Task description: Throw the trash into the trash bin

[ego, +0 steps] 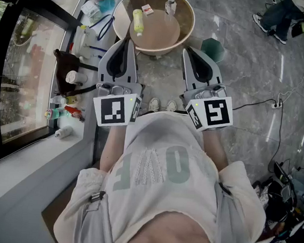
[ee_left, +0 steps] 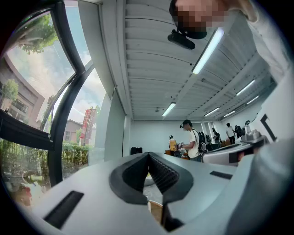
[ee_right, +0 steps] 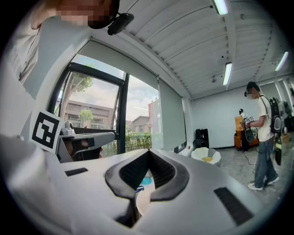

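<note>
Since the fingers of left gripper and right gripper are pressed together, empty, near the tub, reaching in unopened may knock its clear bottle aside.

The trash bin is a wide, round, tan tub standing upright and open on the grey floor. Inside, a yellow-green tube lies along its left wall, with a small red-and-white box and a clear white-capped bottle at the far wall.
</note>
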A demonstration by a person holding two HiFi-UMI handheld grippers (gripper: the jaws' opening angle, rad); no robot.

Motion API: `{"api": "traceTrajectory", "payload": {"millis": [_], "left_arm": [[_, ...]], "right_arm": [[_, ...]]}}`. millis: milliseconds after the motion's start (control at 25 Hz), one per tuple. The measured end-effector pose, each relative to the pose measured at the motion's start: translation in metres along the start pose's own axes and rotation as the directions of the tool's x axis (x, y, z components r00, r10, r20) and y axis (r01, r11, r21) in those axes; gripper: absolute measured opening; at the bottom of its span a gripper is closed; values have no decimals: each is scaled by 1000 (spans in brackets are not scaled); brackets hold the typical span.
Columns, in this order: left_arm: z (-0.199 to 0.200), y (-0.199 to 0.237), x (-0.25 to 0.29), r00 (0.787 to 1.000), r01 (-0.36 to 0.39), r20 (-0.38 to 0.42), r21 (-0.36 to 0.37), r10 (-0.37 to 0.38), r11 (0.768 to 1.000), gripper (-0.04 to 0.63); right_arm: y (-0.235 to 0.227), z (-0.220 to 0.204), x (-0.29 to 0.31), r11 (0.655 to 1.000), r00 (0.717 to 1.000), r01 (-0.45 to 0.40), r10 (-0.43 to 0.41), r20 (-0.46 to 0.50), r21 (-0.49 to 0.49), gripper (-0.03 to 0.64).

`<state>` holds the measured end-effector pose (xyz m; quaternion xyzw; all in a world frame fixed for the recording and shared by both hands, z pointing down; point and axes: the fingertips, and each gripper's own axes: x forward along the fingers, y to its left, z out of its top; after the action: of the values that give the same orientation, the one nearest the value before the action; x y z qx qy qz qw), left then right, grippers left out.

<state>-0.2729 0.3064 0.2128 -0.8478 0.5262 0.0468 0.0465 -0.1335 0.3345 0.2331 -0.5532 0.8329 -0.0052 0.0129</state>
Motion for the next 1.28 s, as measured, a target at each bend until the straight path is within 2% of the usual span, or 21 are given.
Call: {"api": "traceTrajectory", "payload": {"millis": [240,520,760,1040,1280], "left_arm": [[-6,-1,2,1000,-20,-6,16,20,1000,12],[-14,2,1,995,-95,-31,28,95,995,12],[-18,-3,-10,987,-156,-36,29,157,987,12],[-15,-13,-3,986,-168,-9,32,168,985,11],[-20,-8,24,989,-148,15,28,148,989,12]], "right_arm": [[-14,-4,-8,1000,1000,9,-9,-4,-7,14],[-37,-13,-29,1000,1000,-2,2,-6,25,14],[-50,-38,-47,999,997,-33,35,-62,33,14],[-67,-53,-55,998,995,-26,30,-91,54,14],[-86,-60,-29,997,996,-3,10,-90,73,14]]}}
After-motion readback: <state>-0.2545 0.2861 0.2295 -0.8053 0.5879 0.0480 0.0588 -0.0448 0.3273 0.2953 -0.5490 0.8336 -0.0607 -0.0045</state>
